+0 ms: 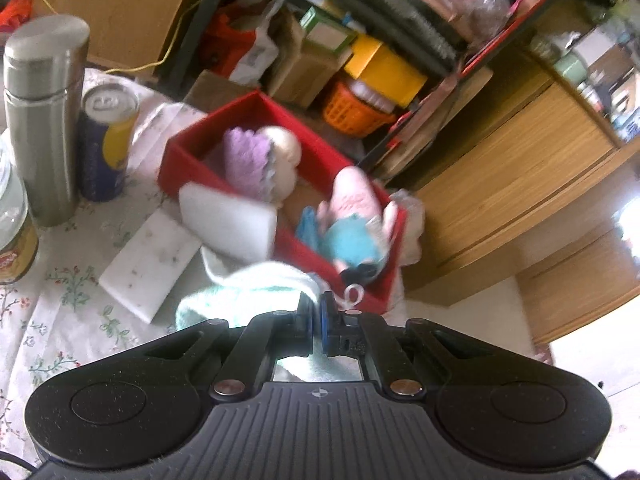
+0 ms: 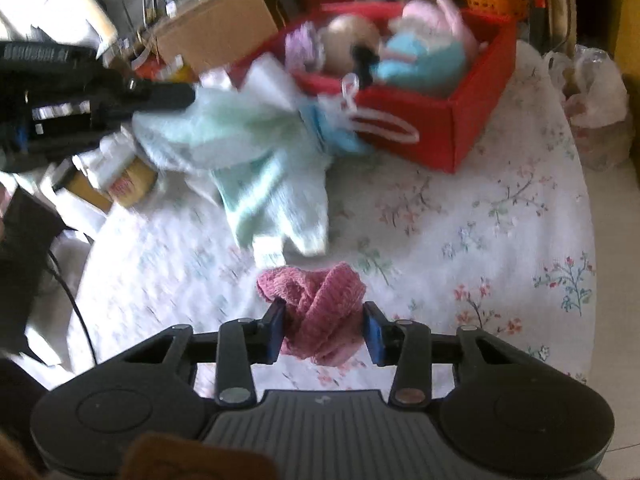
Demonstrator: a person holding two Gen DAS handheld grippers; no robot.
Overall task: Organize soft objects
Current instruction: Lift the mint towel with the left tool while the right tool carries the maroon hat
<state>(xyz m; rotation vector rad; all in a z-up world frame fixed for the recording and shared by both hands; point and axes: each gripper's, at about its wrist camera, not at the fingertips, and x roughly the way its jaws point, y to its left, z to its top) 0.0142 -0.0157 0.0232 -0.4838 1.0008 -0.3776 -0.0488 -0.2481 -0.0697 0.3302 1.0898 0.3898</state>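
Note:
My left gripper [image 1: 318, 316] is shut on a pale mint-green towel [image 1: 248, 284], held just in front of the red box [image 1: 188, 160]. In the right wrist view the towel [image 2: 256, 160] hangs from the left gripper [image 2: 160, 94] above the table. The red box [image 2: 440, 120] holds a purple and cream plush [image 1: 256, 156] and a pink and teal plush [image 1: 352, 224]. A white sponge [image 1: 228, 220] leans on the box's near wall. My right gripper [image 2: 324, 328] is shut on a pink knitted cloth [image 2: 320, 308] above the floral tablecloth [image 2: 480, 240].
A steel flask [image 1: 44, 116], a blue and yellow can [image 1: 106, 140] and a jar [image 1: 14, 232] stand left of the box. A white slab [image 1: 150, 264] lies flat by the box. Shelves with boxes and an orange basket [image 1: 352, 110] stand behind. A plastic bag [image 2: 596, 112] sits beyond the table edge.

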